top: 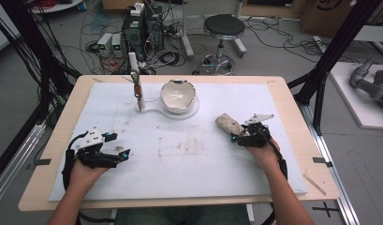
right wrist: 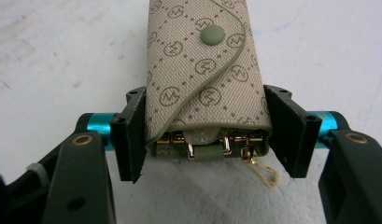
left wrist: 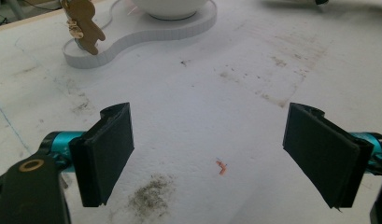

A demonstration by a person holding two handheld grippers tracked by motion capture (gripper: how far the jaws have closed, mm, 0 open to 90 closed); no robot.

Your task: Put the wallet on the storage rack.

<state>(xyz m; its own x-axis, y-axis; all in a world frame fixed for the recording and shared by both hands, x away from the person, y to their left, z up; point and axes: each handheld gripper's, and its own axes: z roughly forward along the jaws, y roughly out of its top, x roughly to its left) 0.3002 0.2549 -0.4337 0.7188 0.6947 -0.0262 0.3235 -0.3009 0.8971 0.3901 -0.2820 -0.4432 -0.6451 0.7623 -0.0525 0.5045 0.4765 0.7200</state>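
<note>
Right gripper view: the key pouch (right wrist: 205,74) is clasped at both sides by the right gripper (right wrist: 205,135); the left gripper (left wrist: 221,158) is held released above the worktop (left wrist: 202,102).

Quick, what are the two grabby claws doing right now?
Left gripper: open, holding nothing.
Right gripper: closed on the beige patterned fabric key pouch.
</note>
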